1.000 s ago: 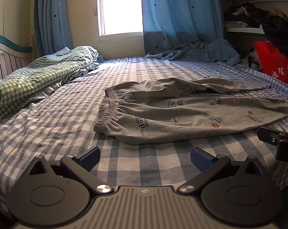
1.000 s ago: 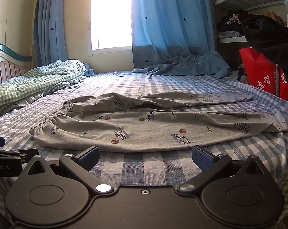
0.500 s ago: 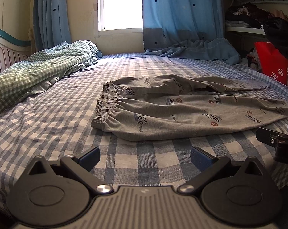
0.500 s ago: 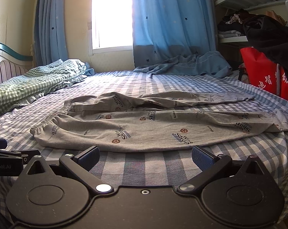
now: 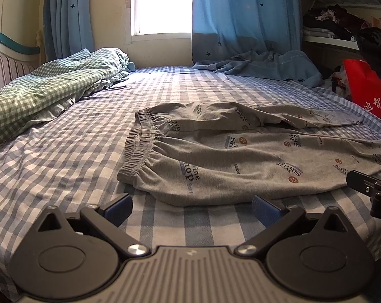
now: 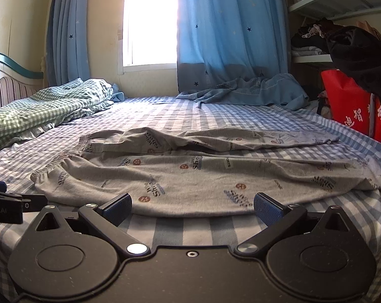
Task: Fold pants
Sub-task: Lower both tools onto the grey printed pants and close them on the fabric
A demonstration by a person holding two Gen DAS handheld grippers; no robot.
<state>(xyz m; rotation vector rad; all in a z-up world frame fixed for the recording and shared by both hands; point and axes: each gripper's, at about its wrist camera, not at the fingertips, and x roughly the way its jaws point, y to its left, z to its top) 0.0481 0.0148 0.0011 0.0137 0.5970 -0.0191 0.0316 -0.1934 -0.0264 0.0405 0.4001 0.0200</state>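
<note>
Grey printed pants (image 5: 241, 156) lie flat across the blue checked bed (image 5: 64, 156), waistband to the left, legs running right. In the right wrist view the pants (image 6: 190, 176) lie just beyond the fingers, their near edge touching the fingertip line. My left gripper (image 5: 191, 208) is open and empty, low over the sheet just short of the waistband corner. My right gripper (image 6: 193, 208) is open and empty at the near edge of the leg. Each gripper shows at the side of the other's view.
A green checked quilt (image 5: 46, 93) is bunched at the left by the headboard (image 5: 11, 55). A blue cloth (image 5: 261, 65) lies at the far edge under the curtains. A red bag (image 5: 367, 91) and cluttered shelves (image 6: 342, 25) stand at the right.
Both grippers have dropped lower and moved closer to the pants' near edge. The jaws stay open and the pants have not moved.
</note>
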